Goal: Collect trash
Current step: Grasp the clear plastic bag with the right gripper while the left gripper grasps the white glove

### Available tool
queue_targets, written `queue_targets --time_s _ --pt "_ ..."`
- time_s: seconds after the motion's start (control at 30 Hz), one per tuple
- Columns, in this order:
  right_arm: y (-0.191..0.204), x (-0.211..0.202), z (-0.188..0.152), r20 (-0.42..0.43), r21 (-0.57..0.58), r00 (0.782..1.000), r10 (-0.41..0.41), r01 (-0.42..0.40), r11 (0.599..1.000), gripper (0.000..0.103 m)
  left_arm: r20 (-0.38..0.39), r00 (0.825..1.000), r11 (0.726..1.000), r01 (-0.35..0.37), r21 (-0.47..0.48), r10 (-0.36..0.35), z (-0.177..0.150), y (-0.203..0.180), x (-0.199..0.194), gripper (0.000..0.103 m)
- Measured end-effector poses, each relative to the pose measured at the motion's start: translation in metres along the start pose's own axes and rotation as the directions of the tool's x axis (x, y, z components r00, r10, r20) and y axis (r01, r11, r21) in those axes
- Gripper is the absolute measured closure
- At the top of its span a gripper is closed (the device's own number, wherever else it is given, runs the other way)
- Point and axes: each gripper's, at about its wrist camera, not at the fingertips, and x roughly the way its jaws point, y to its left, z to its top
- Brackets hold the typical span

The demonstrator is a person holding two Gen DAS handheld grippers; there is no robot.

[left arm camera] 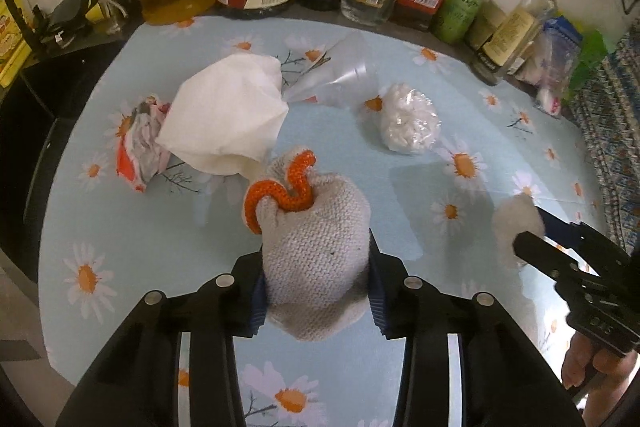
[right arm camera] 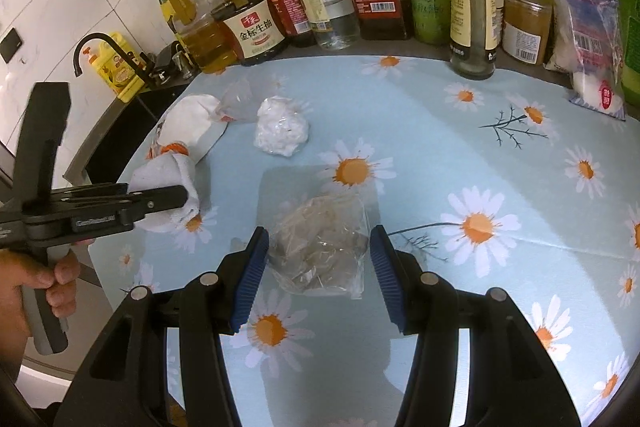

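Left gripper (left arm camera: pixel 316 291) pinches a knitted glove (left arm camera: pixel 316 247); right gripper (right arm camera: pixel 320 275) clasps a plastic wrapper (right arm camera: pixel 320 247) that could slip free

Left claw (left arm camera: pixel 316 267) angled downward, jaws clamped together, right claw (right arm camera: pixel 320 267) angled downward, jaws partly apart

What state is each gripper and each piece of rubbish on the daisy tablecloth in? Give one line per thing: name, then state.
left gripper: shut on the knitted glove.
knitted glove: bunched, clamped between the pads.
right gripper: shut on the clear plastic bag.
clear plastic bag: crumpled, between the pads.
white tissue: crumpled, lying loose.
white plastic wad: balled up, lying loose.
orange-and-white wrapper: crushed, beside the tissue.
clear plastic cup: tipped on its side.
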Motion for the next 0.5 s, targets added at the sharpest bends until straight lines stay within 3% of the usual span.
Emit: queue_targets --time_s 0.23,0.5 --pt "0.030 -0.006 -0.009 0.006 -0.008 0.999 -0.032 0.032 0.999 0.050 0.000 0.997 0.997 0.074 -0.001 -0.074 -0.017 0.017 -0.022 0.065" --pt "0.077 -0.006 -0.028 0.012 0.008 0.998 -0.060 0.060 0.998 0.050 0.033 0.993 0.993 0.111 0.037 -0.112 -0.042 0.045 -0.054 0.065"
